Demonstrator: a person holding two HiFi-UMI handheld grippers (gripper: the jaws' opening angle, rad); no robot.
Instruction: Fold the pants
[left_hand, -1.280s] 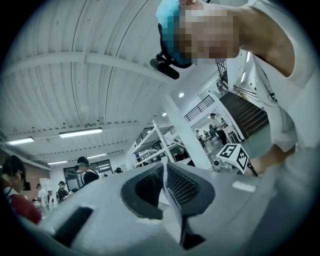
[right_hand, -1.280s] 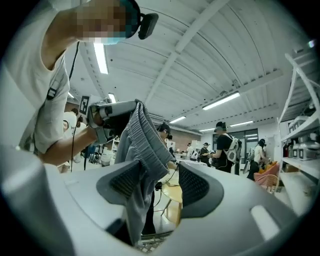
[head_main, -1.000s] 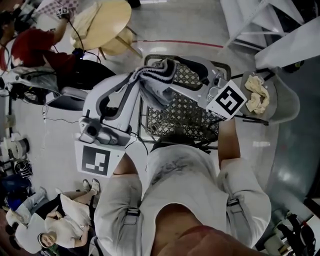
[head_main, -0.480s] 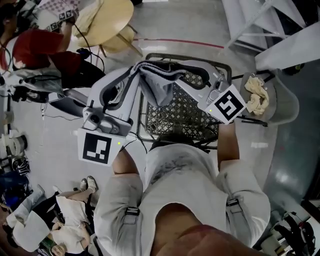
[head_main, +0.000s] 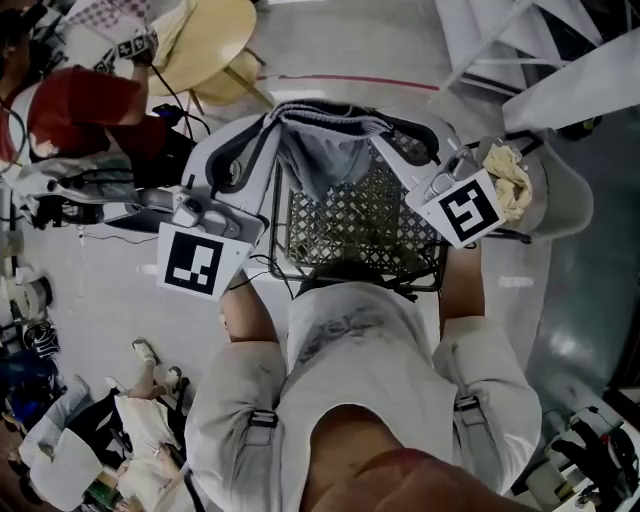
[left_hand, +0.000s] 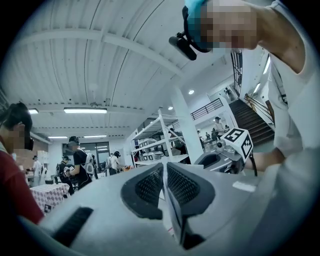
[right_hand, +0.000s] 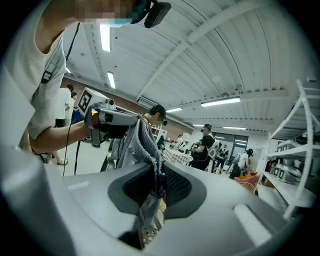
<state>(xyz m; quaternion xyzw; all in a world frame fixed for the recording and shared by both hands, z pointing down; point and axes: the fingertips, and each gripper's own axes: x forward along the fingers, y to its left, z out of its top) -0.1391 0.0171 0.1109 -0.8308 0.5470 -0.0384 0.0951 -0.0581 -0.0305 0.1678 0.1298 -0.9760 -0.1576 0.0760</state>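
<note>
The grey pants (head_main: 330, 160) hang over a wire basket, their ribbed waistband (head_main: 330, 112) stretched between my two grippers. My left gripper (head_main: 272, 120) is shut on the band's left end; in the left gripper view only a thin fabric edge (left_hand: 172, 215) shows between the left gripper's (left_hand: 164, 182) jaws. My right gripper (head_main: 385, 128) has just been closing, and its jaws now pinch the ribbed band (right_hand: 145, 140) in the right gripper (right_hand: 159, 182) view. Both point roughly level, facing each other.
The black wire basket (head_main: 400, 250) stands right in front of me. A grey chair (head_main: 565, 190) with a yellowish cloth (head_main: 510, 185) is at the right. A round wooden table (head_main: 215, 40) and a person in red (head_main: 70, 100) are at the far left. Other people sit at the lower left.
The right gripper's jaws went from wide apart to closed on the waistband. The bunched pants have been drawn out straight between the two grippers, and the left gripper shifted a little.
</note>
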